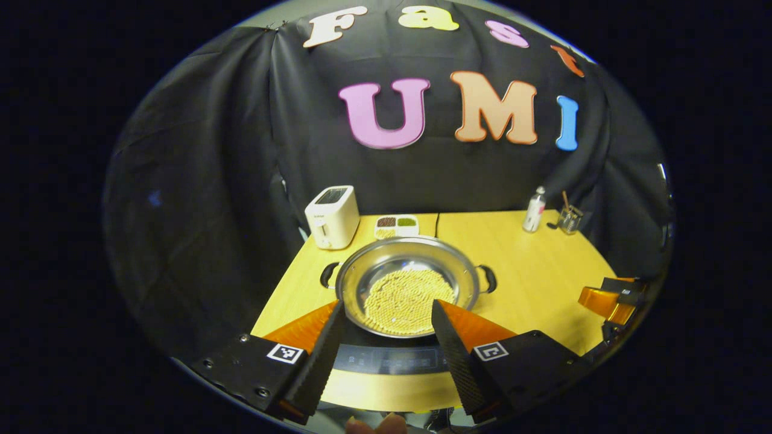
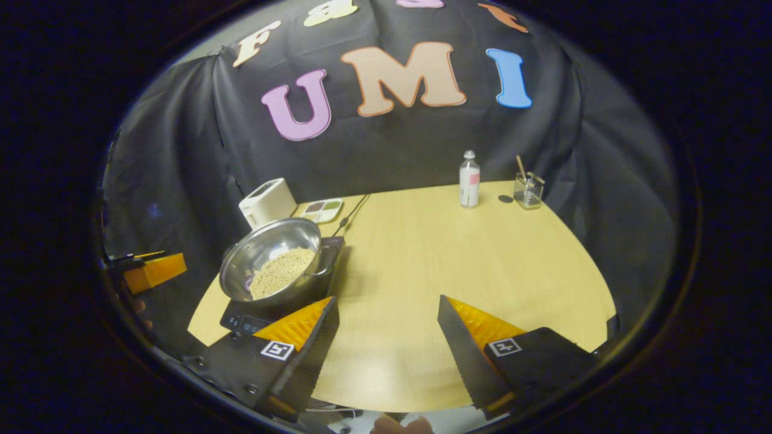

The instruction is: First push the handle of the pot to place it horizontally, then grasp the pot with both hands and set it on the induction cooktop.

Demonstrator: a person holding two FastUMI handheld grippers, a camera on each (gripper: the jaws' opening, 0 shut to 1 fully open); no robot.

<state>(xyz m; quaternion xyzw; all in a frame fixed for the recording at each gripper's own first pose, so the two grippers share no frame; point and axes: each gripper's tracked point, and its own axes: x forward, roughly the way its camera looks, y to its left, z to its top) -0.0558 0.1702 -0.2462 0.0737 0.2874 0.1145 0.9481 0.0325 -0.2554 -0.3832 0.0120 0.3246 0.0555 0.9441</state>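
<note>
A steel pot (image 1: 408, 283) with pale beans inside rests on the black induction cooktop (image 1: 392, 355); its two black side handles (image 1: 487, 278) point left and right. My left gripper (image 1: 386, 313) is open just in front of the pot, holding nothing. In the right gripper view the same pot (image 2: 271, 262) sits on the cooktop (image 2: 253, 319) at the left. My right gripper (image 2: 389, 307) is open over bare table to the right of the pot. The right gripper (image 1: 612, 298) also appears at the far right of the left gripper view.
A white toaster (image 1: 332, 216) and a small tray of beans (image 1: 396, 225) stand behind the pot. A bottle (image 2: 469, 179) and a glass jar (image 2: 528, 190) stand at the back right of the wooden table (image 2: 458, 259). A cable (image 2: 353, 214) runs from the cooktop.
</note>
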